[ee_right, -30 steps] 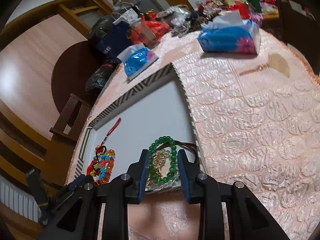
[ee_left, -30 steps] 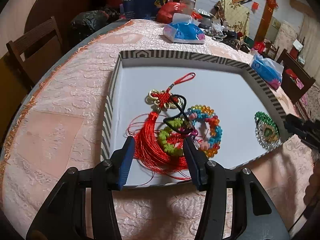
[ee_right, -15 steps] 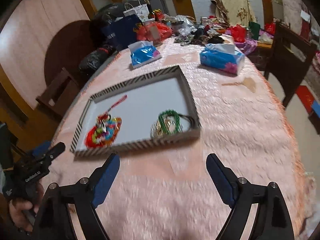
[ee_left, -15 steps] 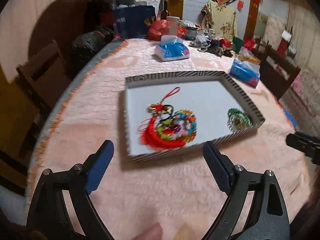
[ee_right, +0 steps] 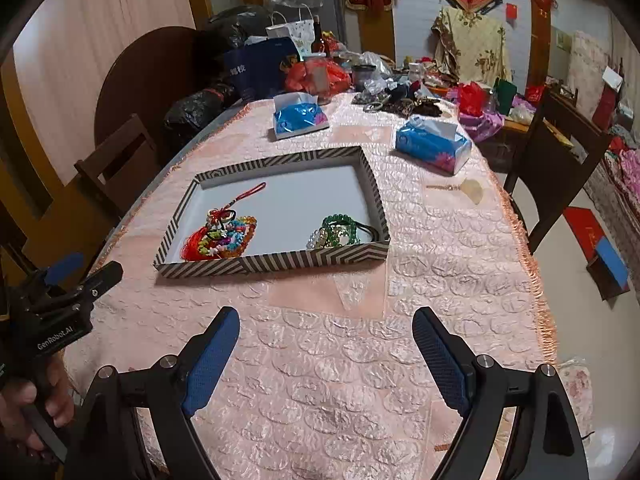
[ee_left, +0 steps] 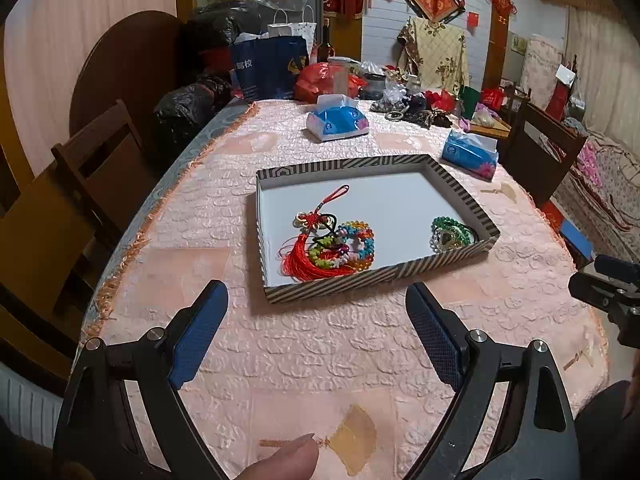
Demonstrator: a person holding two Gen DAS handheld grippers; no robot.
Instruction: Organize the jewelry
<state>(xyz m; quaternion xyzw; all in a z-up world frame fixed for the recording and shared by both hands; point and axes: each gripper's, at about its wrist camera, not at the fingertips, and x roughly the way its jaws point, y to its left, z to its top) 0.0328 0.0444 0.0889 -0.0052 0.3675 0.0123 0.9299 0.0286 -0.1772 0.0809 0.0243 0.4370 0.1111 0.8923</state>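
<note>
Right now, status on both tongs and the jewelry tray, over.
Left tongs open, empty. Right tongs open, empty. Red tassel and bead bracelets in striped tray, green beads in its near right corner. Nothing between tongs and tray.

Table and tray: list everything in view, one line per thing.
tray: one, striped rim, white floor, mid-table
tassel knot: one, red, tray's near-left
beaded bracelets: several, multicoloured, touching the tassel
green bracelet: one, tray's near-right, on pale beads
tissue packs: two, blue, beyond the tray
tablecloth: one, pink
chairs: dark wood, both sides
bags, clutter: table's far end
left gripper: open, empty
right gripper: open, empty
</note>
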